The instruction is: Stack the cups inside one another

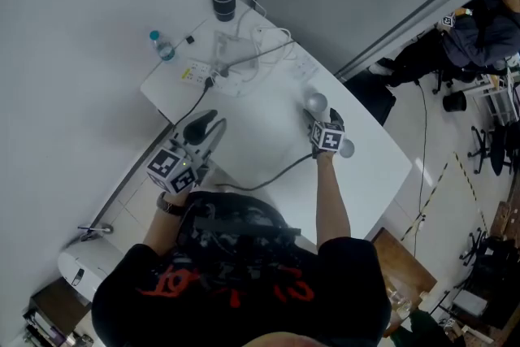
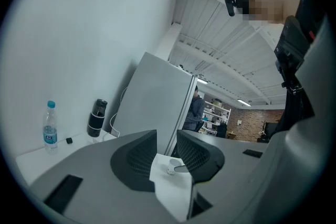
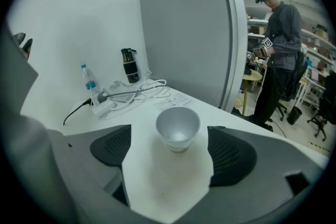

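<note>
Cup (image 3: 178,124) stands upright on the bench (image 3: 157,186) between our right tool's (image 3: 170,141) wide-spread jaws, untouched. We see a second cup (image 1: 347,148) nearby. Our left tool (image 2: 167,144): spread, empty.

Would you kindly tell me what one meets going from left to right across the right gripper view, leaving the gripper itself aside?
From the left: water bottle → black flask → cup → standing person.
</note>
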A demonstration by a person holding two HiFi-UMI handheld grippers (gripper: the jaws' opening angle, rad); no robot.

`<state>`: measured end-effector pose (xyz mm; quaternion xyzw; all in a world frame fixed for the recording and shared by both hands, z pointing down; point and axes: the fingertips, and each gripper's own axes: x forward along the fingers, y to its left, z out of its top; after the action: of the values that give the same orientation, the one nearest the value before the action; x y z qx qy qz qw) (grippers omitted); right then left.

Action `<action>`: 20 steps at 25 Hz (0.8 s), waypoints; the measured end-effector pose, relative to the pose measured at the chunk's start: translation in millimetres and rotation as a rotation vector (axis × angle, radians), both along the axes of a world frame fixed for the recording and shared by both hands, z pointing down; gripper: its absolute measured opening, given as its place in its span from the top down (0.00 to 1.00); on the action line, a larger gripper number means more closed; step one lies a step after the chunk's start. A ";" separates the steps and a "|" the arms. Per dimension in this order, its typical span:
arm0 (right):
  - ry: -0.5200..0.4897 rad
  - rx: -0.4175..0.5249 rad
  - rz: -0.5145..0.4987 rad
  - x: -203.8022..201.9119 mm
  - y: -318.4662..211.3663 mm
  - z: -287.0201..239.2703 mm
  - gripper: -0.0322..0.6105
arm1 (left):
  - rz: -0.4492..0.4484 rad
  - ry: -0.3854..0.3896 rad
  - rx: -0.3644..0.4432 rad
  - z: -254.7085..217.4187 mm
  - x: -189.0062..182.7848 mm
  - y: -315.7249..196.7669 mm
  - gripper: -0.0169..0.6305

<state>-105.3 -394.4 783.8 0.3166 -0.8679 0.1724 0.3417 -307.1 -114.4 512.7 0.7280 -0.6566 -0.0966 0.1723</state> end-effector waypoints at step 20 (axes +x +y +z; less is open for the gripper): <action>0.051 0.015 0.032 -6.0 -17.9 -2.0 0.39 | -0.023 -0.016 0.020 -14.0 -13.1 -5.7 0.78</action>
<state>-111.3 -412.3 781.9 0.3372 -0.8551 0.1631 0.3584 -320.2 -120.1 498.7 0.7227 -0.6654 -0.0992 0.1584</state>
